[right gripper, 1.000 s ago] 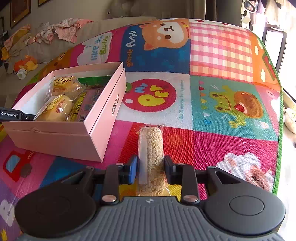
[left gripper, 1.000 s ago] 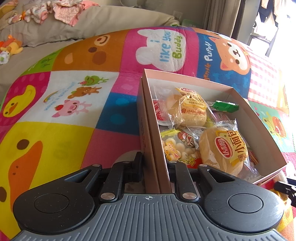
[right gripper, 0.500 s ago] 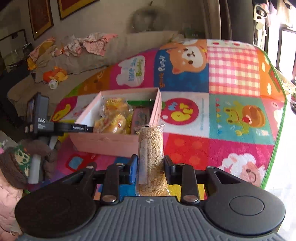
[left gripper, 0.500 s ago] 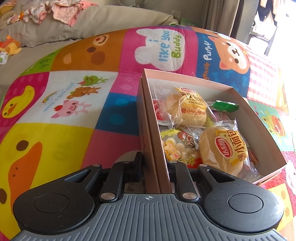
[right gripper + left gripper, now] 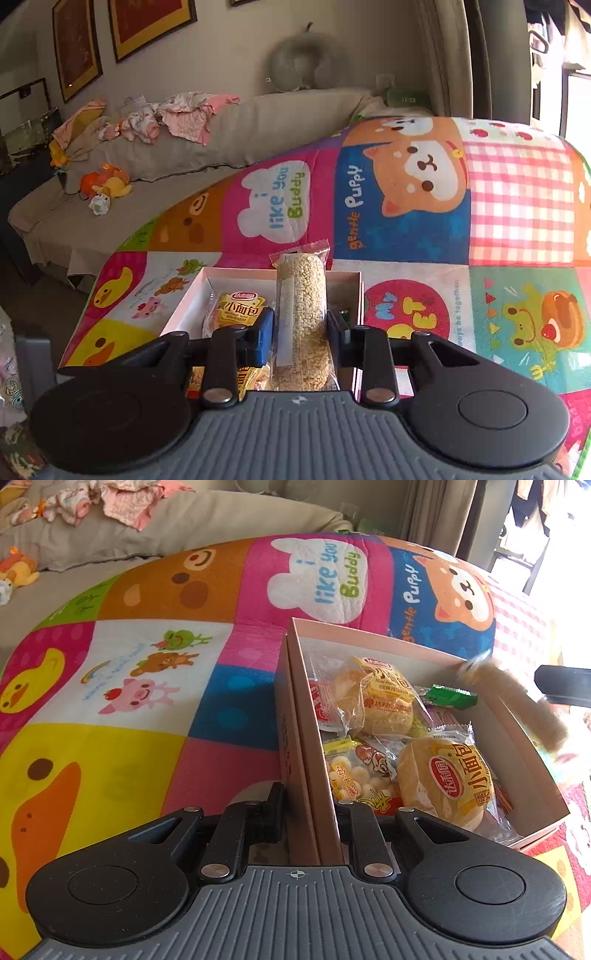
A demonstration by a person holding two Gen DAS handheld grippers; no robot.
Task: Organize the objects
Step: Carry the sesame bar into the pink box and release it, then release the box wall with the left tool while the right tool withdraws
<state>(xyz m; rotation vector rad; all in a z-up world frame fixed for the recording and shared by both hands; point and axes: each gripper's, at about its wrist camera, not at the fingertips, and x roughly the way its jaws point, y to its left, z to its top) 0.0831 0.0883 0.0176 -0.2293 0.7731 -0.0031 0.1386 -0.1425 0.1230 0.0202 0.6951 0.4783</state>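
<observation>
A pink box (image 5: 373,638) lies open on the colourful play mat, holding wrapped buns (image 5: 373,705), a bag of small round snacks (image 5: 354,775) and a green packet (image 5: 448,698). My left gripper (image 5: 308,808) is shut on the box's near wall. My right gripper (image 5: 301,325) is shut on a wrapped puffed-rice bar (image 5: 301,314) and holds it above the box (image 5: 184,306). In the left wrist view the bar (image 5: 517,701) is a blur over the box's right side, beside the right gripper's finger (image 5: 565,688).
The cartoon play mat (image 5: 147,686) covers the surface; its green edge (image 5: 583,443) runs at the right. A beige sofa (image 5: 147,184) with clothes and plush toys stands behind. Another device (image 5: 33,362) stands at the left edge of the right wrist view.
My right gripper has lifted the rice bar off the mat and carried it left, over the box. My left gripper has stayed clamped on the box wall.
</observation>
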